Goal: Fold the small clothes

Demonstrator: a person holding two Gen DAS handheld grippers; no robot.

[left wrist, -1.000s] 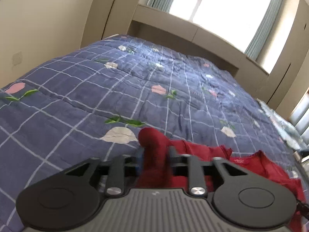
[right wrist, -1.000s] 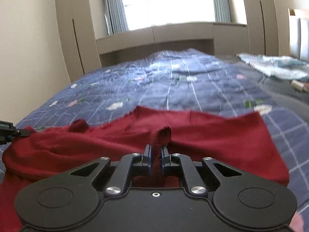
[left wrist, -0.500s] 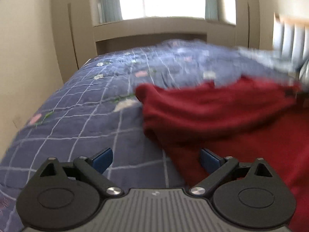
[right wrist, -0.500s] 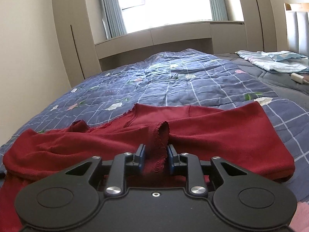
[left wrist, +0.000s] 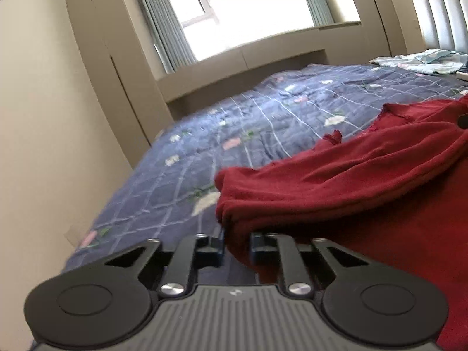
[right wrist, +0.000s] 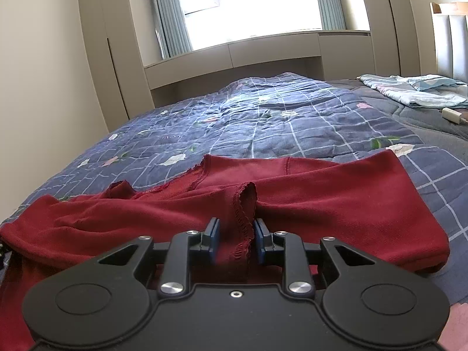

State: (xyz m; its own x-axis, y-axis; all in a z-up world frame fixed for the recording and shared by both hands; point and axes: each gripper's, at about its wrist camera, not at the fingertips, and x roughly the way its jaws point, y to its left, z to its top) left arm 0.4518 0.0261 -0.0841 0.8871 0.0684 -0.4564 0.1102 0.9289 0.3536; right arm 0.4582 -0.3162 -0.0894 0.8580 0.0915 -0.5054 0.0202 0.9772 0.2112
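Note:
A dark red garment [left wrist: 351, 181] lies spread across the blue checked quilt [left wrist: 263, 122]. My left gripper [left wrist: 237, 248] sits at its near left edge. The jaws are closing and stand narrow, with the folded edge of the cloth pinched between them. In the right wrist view the same red garment [right wrist: 336, 199] stretches from left to right, and a small upright fold with a frilled hem stands between the fingers of my right gripper [right wrist: 237, 242]. Those jaws stand slightly apart, loose around the fold.
The quilt [right wrist: 292, 128] runs back to a window ledge and tall cupboards. A cream wall borders the bed on the left. Light blue folded bedding [right wrist: 415, 90] and a small white object [right wrist: 449, 114] lie at the far right, near a padded headboard [right wrist: 450, 38].
The left gripper let go of a bunch of red cloth, opened wide, rolled and moved to the garment's left edge, then closed there. The right jaws widened around the fold they pinched.

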